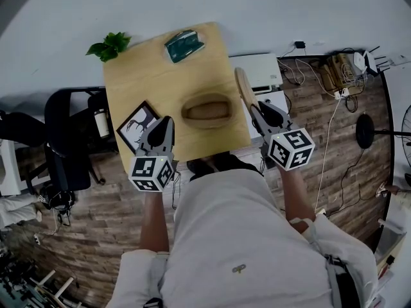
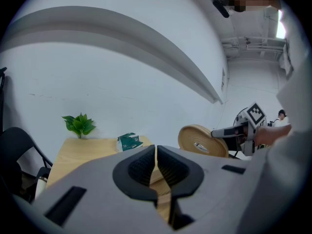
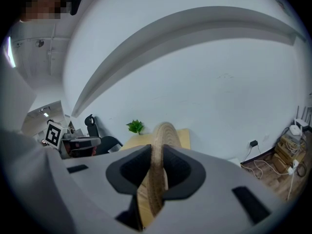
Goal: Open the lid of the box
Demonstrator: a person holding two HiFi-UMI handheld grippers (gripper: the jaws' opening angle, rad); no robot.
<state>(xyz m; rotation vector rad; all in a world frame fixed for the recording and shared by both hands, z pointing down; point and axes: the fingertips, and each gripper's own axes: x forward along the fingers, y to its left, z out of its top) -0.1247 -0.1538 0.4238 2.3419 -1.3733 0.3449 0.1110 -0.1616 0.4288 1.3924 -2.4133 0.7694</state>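
Fig.: tabletop seen from head cam. The oval wooden box [image 1: 207, 111] is shown lidless and open at approx. mid-table [image 1: 128, 88], toward the near edge, betw. the two grippers. Its lid [image 1: 242, 82] is held on edge, upright, by the table's R edge and apart from the box; it is clamped across its rim by the R gripper [image 1: 255, 113], pads pressed on both faces. The L gripper [image 1: 166, 122] is shown over the near-L part of the table, just beside a framed picture [image 1: 137, 126]; its jaws are drawn together to a thin slit w/ nothing betw. them. Contact of the L gripper w/ the table cannot be told. At the far edge are seen a green plant [image 1: 109, 45] at the L corner and a green packet [image 1: 183, 45]. A black chair [image 1: 67, 140] stands L of the table.
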